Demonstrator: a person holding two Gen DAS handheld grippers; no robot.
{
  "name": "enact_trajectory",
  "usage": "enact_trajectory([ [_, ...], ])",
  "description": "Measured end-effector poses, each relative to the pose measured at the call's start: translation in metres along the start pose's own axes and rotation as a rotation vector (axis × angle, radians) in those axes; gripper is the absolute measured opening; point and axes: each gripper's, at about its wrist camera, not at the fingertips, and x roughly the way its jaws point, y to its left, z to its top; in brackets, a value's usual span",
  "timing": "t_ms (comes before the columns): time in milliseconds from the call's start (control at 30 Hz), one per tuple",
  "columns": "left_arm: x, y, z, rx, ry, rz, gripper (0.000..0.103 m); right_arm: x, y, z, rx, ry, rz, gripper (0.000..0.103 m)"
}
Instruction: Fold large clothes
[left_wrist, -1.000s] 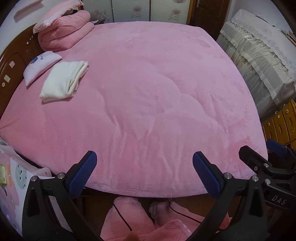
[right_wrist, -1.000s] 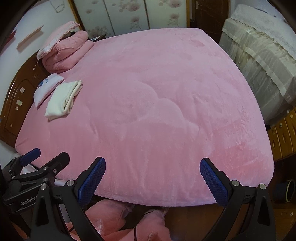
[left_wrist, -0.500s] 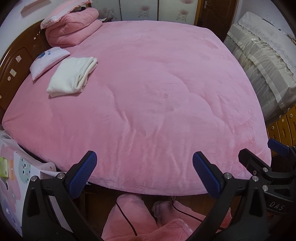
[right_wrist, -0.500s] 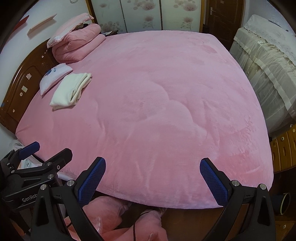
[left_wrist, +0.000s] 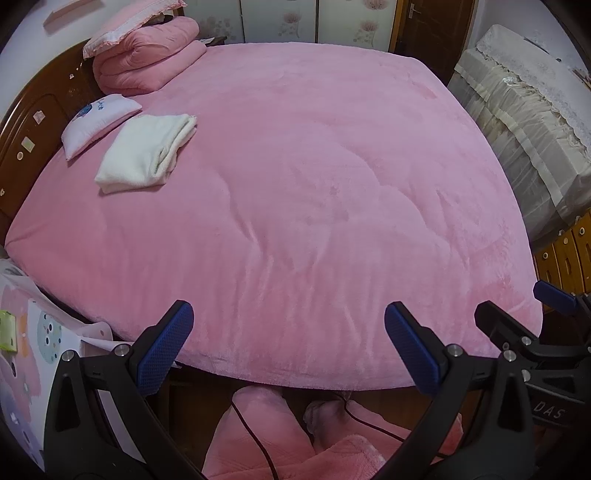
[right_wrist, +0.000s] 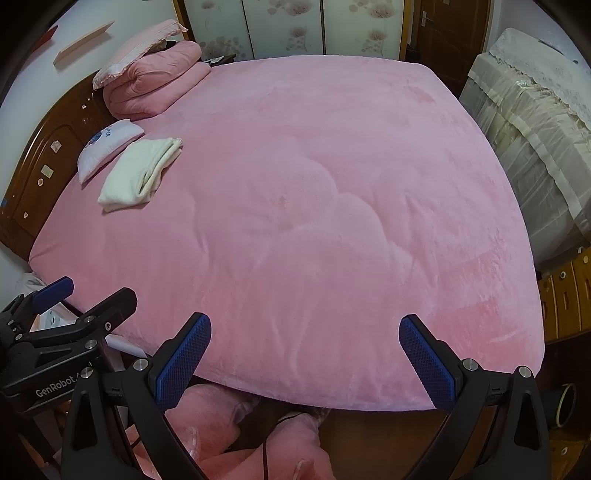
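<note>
While gaping, both tongs (left_wrist: 288, 334) (right_wrist: 304, 345) empty.

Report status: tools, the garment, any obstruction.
Left tool open, empty; right tool open, empty. White garment lies folded near the headboard, beside small pillow. Nothing between.

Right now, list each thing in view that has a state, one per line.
Left hand-held gripper: open, empty, above the near bed edge.
Right hand-held gripper: open, empty, above the near bed edge.
White garment: folded, lying on the bed.
Pink bedspread: spread flat, lightly creased.
Pink quilt: folded, by the headboard.
Small pillow: lying flat beside the white garment.
</note>
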Motion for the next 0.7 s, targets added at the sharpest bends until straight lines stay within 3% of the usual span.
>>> enact_trajectory([
  [700,0.0,-0.002,-0.001,-0.01,-0.001,0.005,0.102,0.005,-0.016,0.0,-0.017,0.02,0.006,0.103],
])
